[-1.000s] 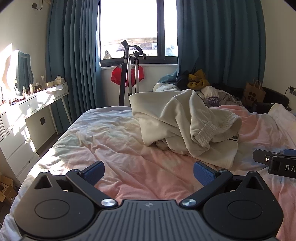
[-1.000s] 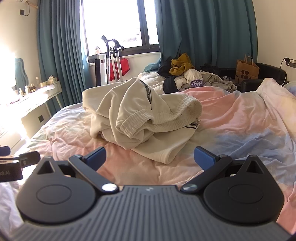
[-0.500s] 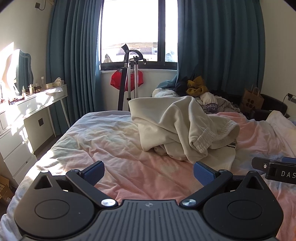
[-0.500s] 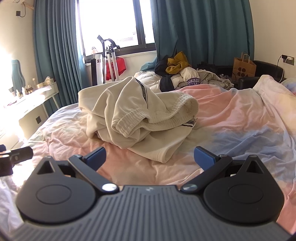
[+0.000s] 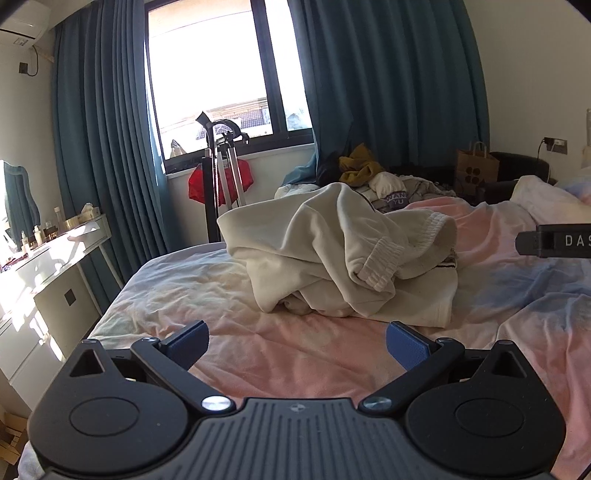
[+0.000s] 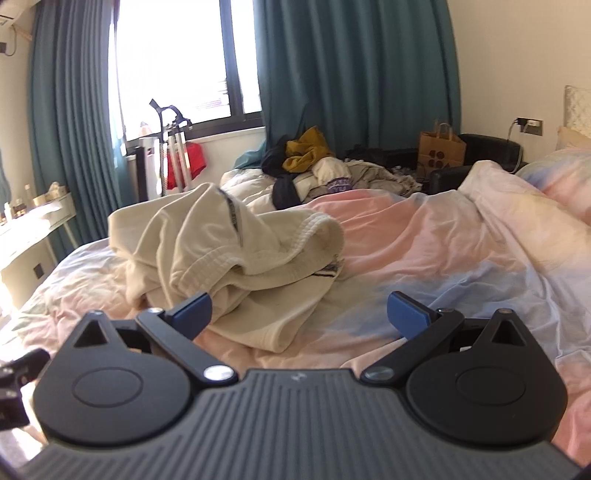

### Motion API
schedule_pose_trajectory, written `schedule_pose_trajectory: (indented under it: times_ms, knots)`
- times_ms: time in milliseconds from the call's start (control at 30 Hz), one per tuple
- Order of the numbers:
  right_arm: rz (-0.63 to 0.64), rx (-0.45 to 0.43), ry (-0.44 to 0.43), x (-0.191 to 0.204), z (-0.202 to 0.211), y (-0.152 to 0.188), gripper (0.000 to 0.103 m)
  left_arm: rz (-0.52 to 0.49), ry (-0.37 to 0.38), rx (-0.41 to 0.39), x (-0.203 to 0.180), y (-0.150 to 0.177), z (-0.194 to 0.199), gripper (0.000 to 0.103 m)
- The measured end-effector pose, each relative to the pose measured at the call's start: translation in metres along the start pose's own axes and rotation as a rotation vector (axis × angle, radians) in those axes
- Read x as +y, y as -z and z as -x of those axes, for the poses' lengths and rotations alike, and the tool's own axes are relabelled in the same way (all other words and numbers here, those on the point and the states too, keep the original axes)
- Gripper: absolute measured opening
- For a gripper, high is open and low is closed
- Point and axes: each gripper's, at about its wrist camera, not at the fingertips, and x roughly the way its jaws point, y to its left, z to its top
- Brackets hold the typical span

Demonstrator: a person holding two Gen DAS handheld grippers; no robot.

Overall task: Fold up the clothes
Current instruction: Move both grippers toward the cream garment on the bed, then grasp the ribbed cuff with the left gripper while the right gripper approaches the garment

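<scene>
left wrist view: both tongs released, now nearer cream garment point(image 5: 343, 254); right tongs point(image 6: 299, 314) closest.

1. Ahead of me a window point(image 5: 218, 85) glares white with daylight, and teal curtains point(image 5: 388, 92) hang to either side of it.
2. The walls point(image 5: 535, 74) are plain cream, with a socket point(image 5: 553, 141) on the right one.
3. To my left a white dressing table point(image 5: 55, 254) catches strong sun, small bottles standing on it beside a teal-framed mirror point(image 5: 16, 203).
4. An air conditioner point(image 5: 22, 31) sits high in the left corner.
5. The bed point(image 6: 461, 251) carries a rumpled pink and blue sheet.
6. A brown paper bag point(image 6: 439, 149) stands on a dark seat by the far wall.
</scene>
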Motion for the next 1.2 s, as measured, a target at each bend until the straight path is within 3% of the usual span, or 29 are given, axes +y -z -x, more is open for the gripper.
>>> schedule_pose_trajectory:
  times_ms: [233,367,500,600,733,833,933,1000,1200]
  knots:
    - [-0.151,0.035,0.028,-0.035,-0.015,0.009,0.103,-0.083,0.01,0.024,-0.05,-0.006,-0.078,0.102]
    - [-0.192,0.1,0.025,-0.04,-0.035,0.02,0.103,-0.032,0.051,0.031,-0.068,-0.019,-0.125,0.099]
    - [-0.224,0.125,0.012,-0.043,-0.051,0.029,0.103,-0.05,0.033,0.008,-0.087,-0.025,-0.167,0.094]
    - [-0.239,0.152,0.006,-0.042,-0.067,0.035,0.103,-0.044,0.022,0.013,-0.093,-0.026,-0.196,0.087]
    - [-0.223,0.181,-0.015,-0.036,-0.086,0.042,0.103,-0.014,0.017,0.035,-0.091,-0.024,-0.223,0.066]
    - [-0.22,0.187,-0.023,-0.034,-0.097,0.045,0.103,0.014,0.031,0.016,-0.083,-0.025,-0.221,0.05]
    - [-0.216,0.152,-0.031,-0.034,-0.094,0.042,0.103,0.037,0.046,-0.023,-0.067,-0.034,-0.203,0.023]
    - [-0.21,0.126,-0.033,-0.034,-0.09,0.039,0.103,0.054,0.06,-0.054,-0.054,-0.04,-0.186,0.014]
    - [-0.191,0.046,-0.04,-0.032,-0.078,0.03,0.103,0.139,0.038,-0.122,-0.013,-0.057,-0.121,0.011]
